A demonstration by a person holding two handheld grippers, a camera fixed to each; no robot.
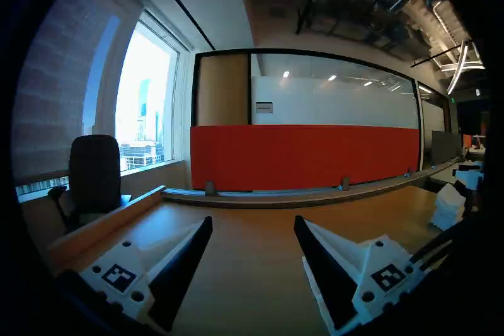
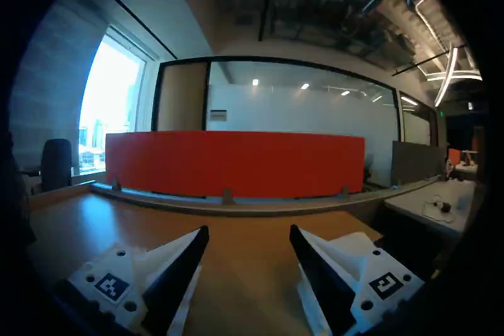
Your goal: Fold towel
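Now L tool [image 1: 252, 219] & R tool [image 2: 248, 228] gape wide, empty.

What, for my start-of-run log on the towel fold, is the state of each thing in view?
left gripper: open, nothing between its fingers, over the desk.
right gripper: open, nothing between its fingers.
office chair: upright, unoccupied, by the window.
ceiling lights: on.

Wooden desk [image 1: 252, 241], red partition [image 1: 302, 156], black office chair [image 1: 94, 172], bright window [image 1: 145, 115]
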